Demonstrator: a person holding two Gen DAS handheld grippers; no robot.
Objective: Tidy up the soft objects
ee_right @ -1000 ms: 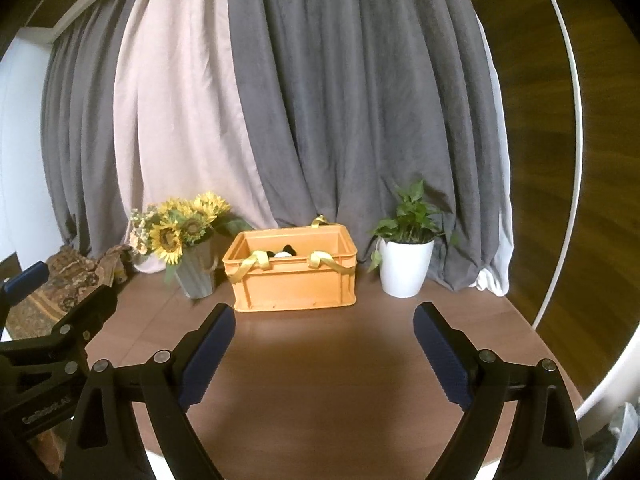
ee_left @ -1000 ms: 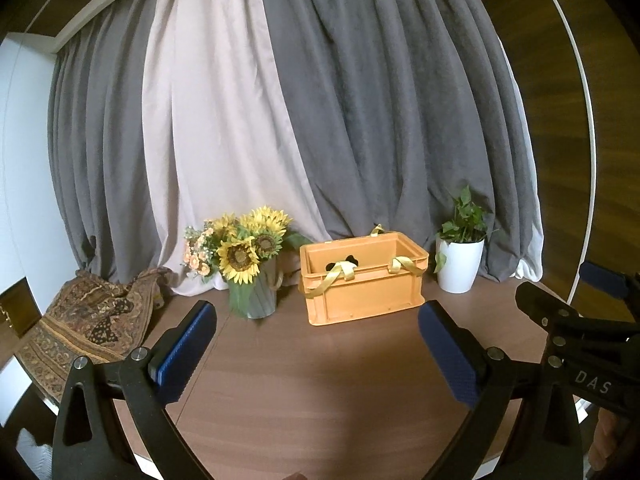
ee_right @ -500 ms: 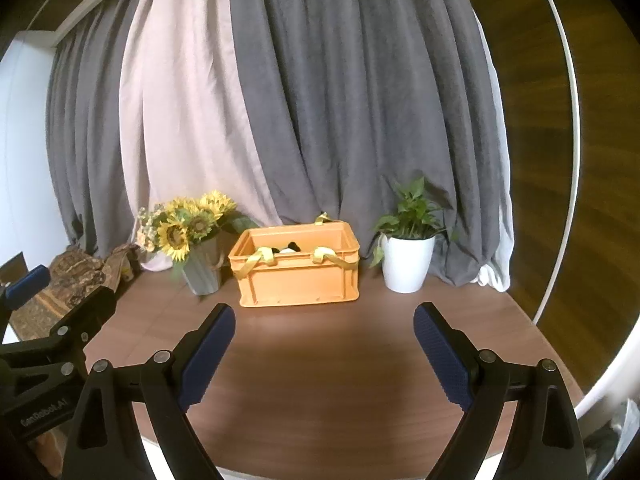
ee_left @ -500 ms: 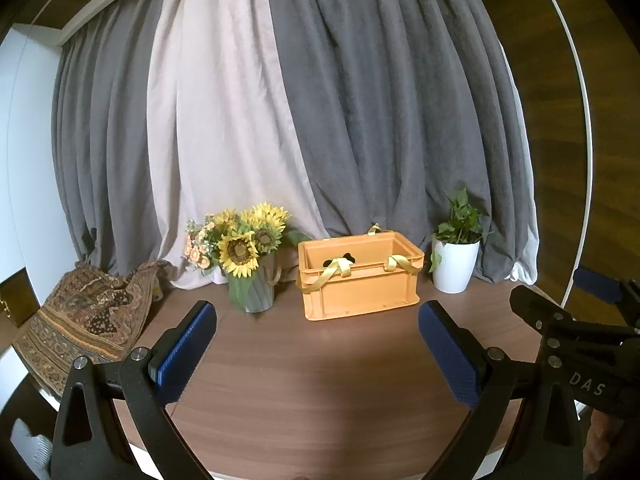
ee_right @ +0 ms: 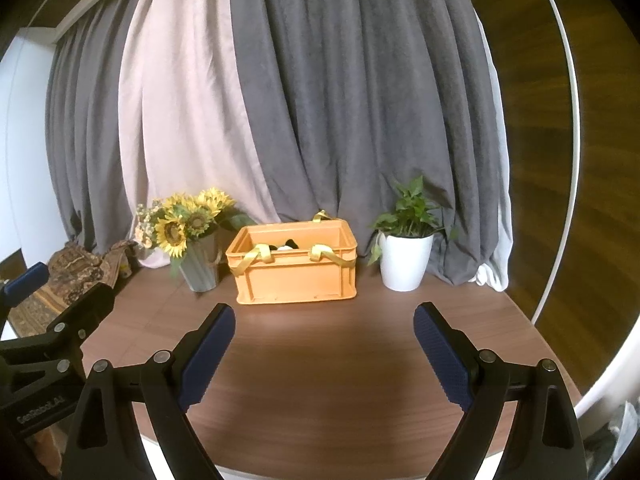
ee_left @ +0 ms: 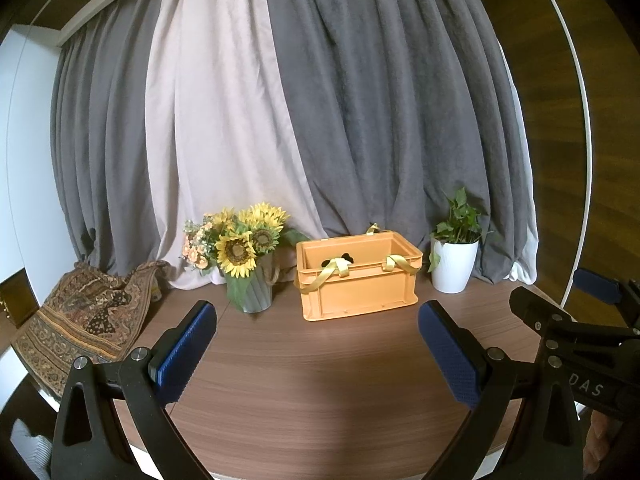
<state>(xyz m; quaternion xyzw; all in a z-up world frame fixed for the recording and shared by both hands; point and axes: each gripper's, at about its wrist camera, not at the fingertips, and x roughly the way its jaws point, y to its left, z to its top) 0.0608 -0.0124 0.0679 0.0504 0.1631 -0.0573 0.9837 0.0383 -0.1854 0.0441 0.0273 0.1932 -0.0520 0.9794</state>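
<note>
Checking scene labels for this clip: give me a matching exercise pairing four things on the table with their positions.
Things:
1. orange crate
2. sunflower vase
3. white potted plant
4. patterned cloth

Places:
A. right of the crate, by the grey curtain
B. draped at the table's far left edge
C. centre back of the table, yellow straps over its rim
D. just left of the crate

Pairs: 1-C, 2-D, 3-A, 4-B
</note>
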